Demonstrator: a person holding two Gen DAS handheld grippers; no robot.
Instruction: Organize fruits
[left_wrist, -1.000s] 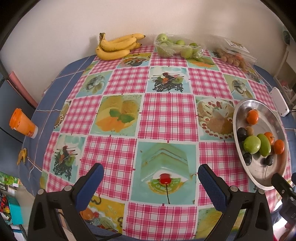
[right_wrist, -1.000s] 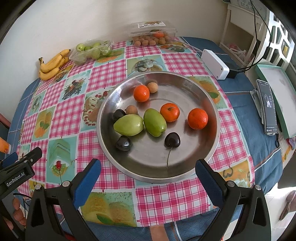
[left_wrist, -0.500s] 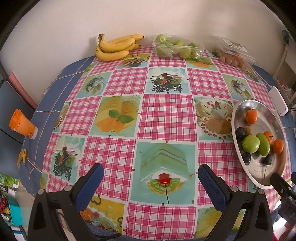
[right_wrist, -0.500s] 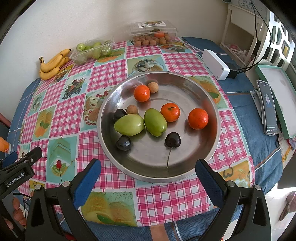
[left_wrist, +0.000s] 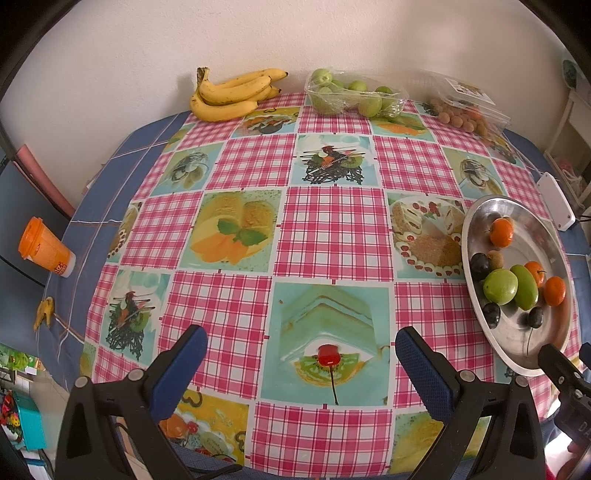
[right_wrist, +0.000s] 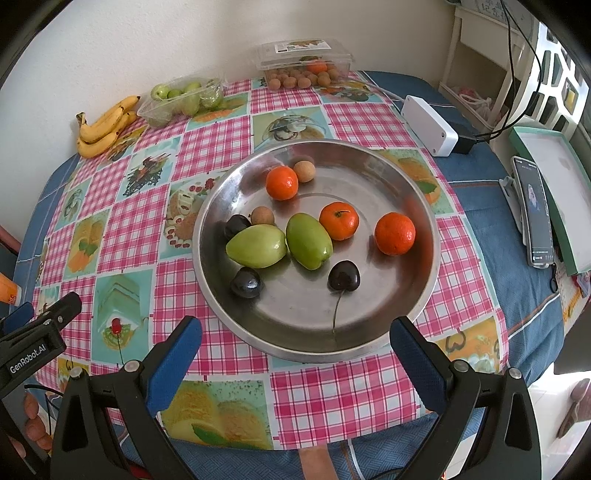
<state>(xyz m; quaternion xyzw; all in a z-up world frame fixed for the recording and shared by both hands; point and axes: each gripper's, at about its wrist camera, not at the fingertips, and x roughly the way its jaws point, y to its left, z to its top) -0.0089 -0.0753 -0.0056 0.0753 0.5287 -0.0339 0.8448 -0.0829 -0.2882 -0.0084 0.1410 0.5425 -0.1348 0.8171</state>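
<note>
- Left wrist view: a pink checked tablecloth (left_wrist: 334, 229) covers the table against a white wall; bananas (left_wrist: 231, 94) lie at the far edge. The left gripper (left_wrist: 297, 363) hangs spread wide, empty.
- Right wrist view: the steel plate (right_wrist: 413, 295) holds mandarins, green fruits (right_wrist: 282, 243) and dark cherries; the right gripper (right_wrist: 295, 356), released, hovers at its near rim.

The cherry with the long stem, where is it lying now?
In the right wrist view the cherry with the long stem lies inside the metal bowl, toward its near right, just in front of the two green fruits and left-front of an orange.
</note>
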